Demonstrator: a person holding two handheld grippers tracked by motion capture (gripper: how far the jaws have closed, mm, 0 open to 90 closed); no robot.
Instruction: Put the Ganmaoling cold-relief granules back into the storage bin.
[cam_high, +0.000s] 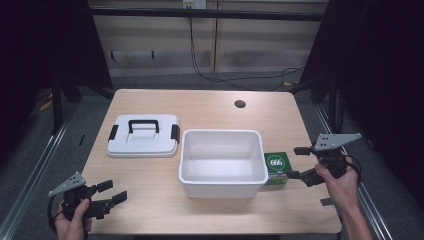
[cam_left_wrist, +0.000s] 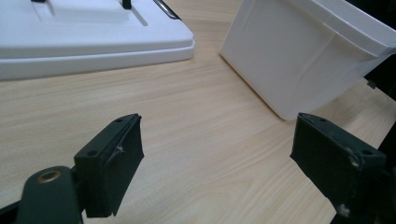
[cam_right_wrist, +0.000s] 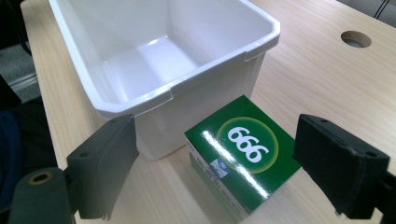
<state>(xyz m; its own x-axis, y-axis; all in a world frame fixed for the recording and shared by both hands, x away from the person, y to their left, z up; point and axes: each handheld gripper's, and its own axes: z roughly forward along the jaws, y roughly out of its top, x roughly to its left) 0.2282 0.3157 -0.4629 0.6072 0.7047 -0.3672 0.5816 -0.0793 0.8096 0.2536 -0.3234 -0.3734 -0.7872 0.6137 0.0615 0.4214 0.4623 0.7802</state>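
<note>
Right tongs (cam_high: 296, 162) stand spread wide, holding nothing, level with the green "666" box (cam_high: 275, 167). In the right gripper view the box lies flat on the worktop (cam_high: 210, 110), between and just beyond the two jaws, its long side touching or nearly touching the wall of the white tub (cam_high: 221, 187) at its 9 o'clock.

Judged step: grasp the box for transfer into the tub. Recommended: advance until both pads flank the box's free edges, keep the near jaw clear of the tub wall, close squarely, then lift straight before swinging over the rim.

Left tongs (cam_high: 111, 192), at the worktop's 7 o'clock corner, are likewise spread and empty. The white lid (cam_high: 144, 145) with black handle rests beyond, at the tub's 10 o'clock, apart from it.
</note>
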